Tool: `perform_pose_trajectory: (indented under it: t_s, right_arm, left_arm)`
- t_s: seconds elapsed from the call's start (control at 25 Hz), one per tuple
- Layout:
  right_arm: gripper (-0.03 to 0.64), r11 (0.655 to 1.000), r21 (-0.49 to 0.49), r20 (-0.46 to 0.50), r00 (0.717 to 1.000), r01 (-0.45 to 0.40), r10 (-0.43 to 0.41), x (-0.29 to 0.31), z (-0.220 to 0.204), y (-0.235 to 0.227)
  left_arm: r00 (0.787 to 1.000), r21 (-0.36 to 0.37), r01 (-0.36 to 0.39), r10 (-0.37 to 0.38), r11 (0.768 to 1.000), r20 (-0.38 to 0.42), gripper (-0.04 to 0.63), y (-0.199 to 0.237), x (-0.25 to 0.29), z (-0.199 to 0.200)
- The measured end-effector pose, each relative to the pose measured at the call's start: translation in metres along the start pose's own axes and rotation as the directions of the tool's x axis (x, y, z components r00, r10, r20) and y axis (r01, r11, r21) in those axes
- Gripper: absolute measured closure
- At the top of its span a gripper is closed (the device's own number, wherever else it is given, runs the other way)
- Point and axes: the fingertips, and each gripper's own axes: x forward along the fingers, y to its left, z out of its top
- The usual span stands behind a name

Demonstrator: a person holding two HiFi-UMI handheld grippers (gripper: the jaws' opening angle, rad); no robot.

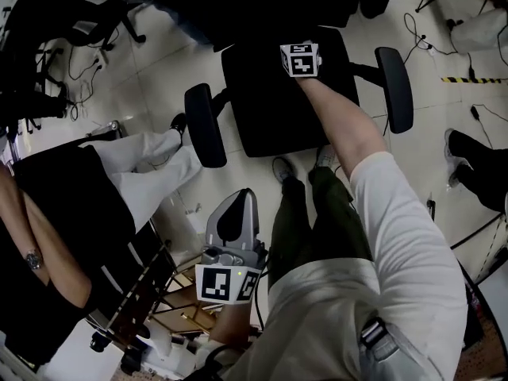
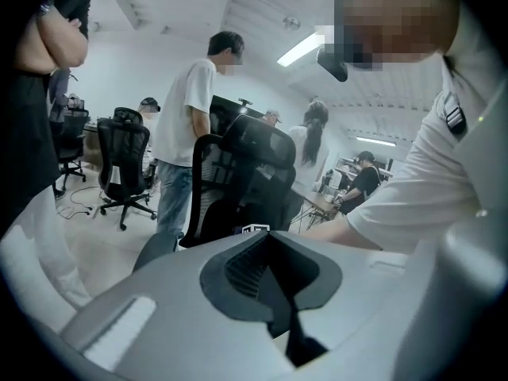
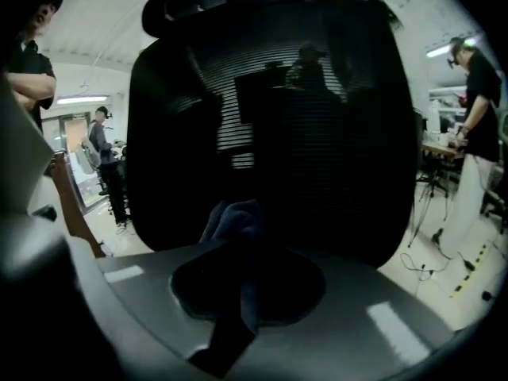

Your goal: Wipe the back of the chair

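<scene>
The black office chair (image 1: 270,101) stands in front of me, an armrest (image 1: 205,125) on each side. Its dark mesh back (image 3: 317,133) fills the right gripper view. My right gripper (image 1: 300,57) reaches over the seat toward that back, and its jaws are hidden behind the marker cube in the head view. The right gripper (image 3: 234,240) is shut on a blue cloth (image 3: 234,217), bunched just in front of the mesh. My left gripper (image 1: 236,205) hangs low near my waist, away from the chair (image 2: 246,173). The left gripper (image 2: 274,280) is shut with nothing in it.
A person in black top and white trousers (image 1: 151,165) stands close at the left, someone's dark shoes (image 1: 476,165) at the right. Another black chair (image 1: 71,30) is at the far left. Cables (image 1: 421,30) and striped tape (image 1: 472,79) lie on the floor. Several people stand around (image 2: 186,117).
</scene>
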Motion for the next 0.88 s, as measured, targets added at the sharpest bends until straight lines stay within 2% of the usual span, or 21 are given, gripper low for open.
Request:
perform_pose_trajectory:
  t_s: [0.12, 0.2, 0.32, 0.44, 0.6, 0.72, 0.8, 0.88]
  right_arm:
    - [0.583, 0.993, 0.044, -0.003, 0.994, 0.112, -0.112, -0.023, 0.006, -0.090]
    - [0.583, 0.982, 0.068, -0.014, 0.985, 0.173, -0.173, -0.040, -0.002, -0.132]
    - [0.583, 0.965, 0.121, -0.020, 0.973, 0.232, -0.232, -0.067, -0.031, -0.168]
    - [0.583, 0.962, 0.149, 0.005, 0.972, 0.230, -0.233, -0.080, -0.032, -0.179]
    - [0.583, 0.979, 0.148, 0.115, 0.981, 0.138, -0.156, -0.114, 0.020, -0.130]
    - [0.583, 0.990, 0.121, 0.215, 0.972, 0.072, -0.097, -0.201, 0.052, -0.063]
    - [0.583, 0.996, 0.087, 0.311, 0.949, 0.023, -0.049, -0.278, 0.070, -0.008]
    - [0.583, 1.000, 0.009, 0.449, 0.893, -0.017, 0.011, -0.355, 0.097, 0.047]
  left_arm:
    - [0.999, 0.016, 0.040, -0.040, 0.999, -0.013, 0.511, -0.016, 0.021, -0.003]
    - [0.998, 0.020, 0.057, -0.057, 0.998, -0.023, 0.511, -0.025, 0.028, -0.013]
    - [0.997, 0.023, 0.080, -0.080, 0.997, -0.024, 0.508, -0.044, 0.019, -0.039]
    - [0.995, 0.033, 0.099, -0.099, 0.994, -0.006, 0.508, -0.059, 0.021, -0.048]
    - [0.996, 0.060, 0.080, -0.083, 0.995, 0.037, 0.508, -0.058, 0.011, -0.023]
    - [0.995, 0.107, 0.049, -0.059, 0.993, 0.086, 0.508, -0.056, -0.046, 0.004]
    - [0.989, 0.159, 0.017, -0.040, 0.987, 0.141, 0.508, -0.051, -0.102, 0.023]
    - [0.975, 0.200, -0.020, -0.026, 0.980, 0.222, 0.508, -0.044, -0.155, 0.042]
